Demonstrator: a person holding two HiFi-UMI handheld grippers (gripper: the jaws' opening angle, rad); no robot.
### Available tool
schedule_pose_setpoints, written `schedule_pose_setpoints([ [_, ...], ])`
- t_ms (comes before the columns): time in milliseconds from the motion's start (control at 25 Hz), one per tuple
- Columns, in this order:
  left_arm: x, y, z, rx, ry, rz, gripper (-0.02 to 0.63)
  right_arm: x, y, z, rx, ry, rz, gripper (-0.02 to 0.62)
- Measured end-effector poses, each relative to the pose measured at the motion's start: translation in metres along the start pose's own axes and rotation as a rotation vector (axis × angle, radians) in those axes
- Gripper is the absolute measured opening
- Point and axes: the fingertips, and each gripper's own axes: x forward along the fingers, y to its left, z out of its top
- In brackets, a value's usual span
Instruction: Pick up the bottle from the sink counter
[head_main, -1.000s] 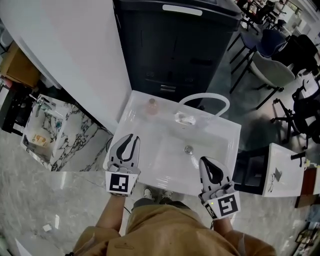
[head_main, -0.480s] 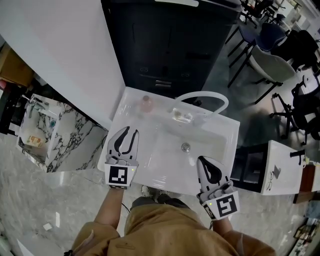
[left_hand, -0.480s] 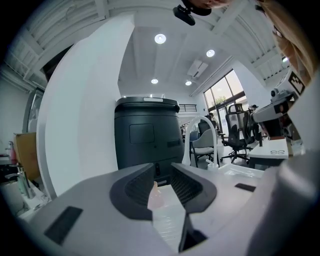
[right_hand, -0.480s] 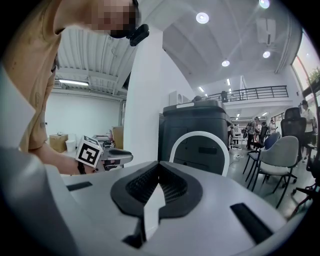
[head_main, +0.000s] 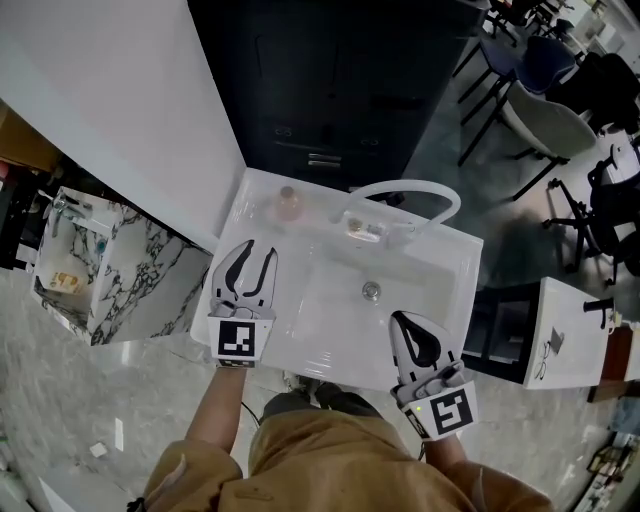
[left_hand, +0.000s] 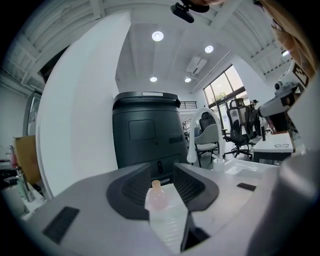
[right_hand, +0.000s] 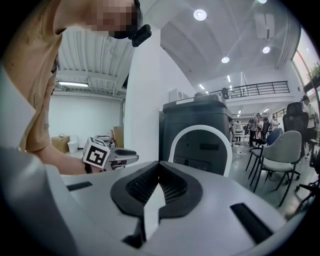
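The left hand-held gripper (head_main: 251, 258) is held over the front left edge of the bench (head_main: 455, 262). Its jaws are opening and nothing is pressed by them, so it's basically released right now. In the left gripper view, the bottle (left_hand: 158, 197) is seen lined up in the gap between the jaws, but it sits farther ahead and isn't touched by either pad.

From the head view, the bottle (head_main: 288, 203) is found standing upright on the back left corner of the bench. It's placed beyond the jaw tips and a touch to their right, clearly apart from them. It's a small clear-ish thing with a pinkish tint and a pale cap.

The right hand-held gripper (head_main: 407, 326) is held over the front right edge. Its jaws are clenched together with nothing in them, which is shown plainly in the right gripper view. It's kept well apart from the bottle.

Between the two, the sink (head_main: 330, 315) is set into the bench, with a drain (head_main: 371, 291) in the middle and a white arched faucet (head_main: 408, 192) at the back. A dark cabinet (head_main: 330, 90) is parked behind the bench, and chairs (head_main: 545, 125) are seen off to the right.
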Motion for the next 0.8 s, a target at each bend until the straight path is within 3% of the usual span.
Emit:
schedule_pose_setpoints([
  [800, 0.05, 0.009, -0.036, 0.011, 0.05, 0.001, 0.158, 0.017, -0.001, -0.021, 0.026, 0.045, 0.041, -0.002],
])
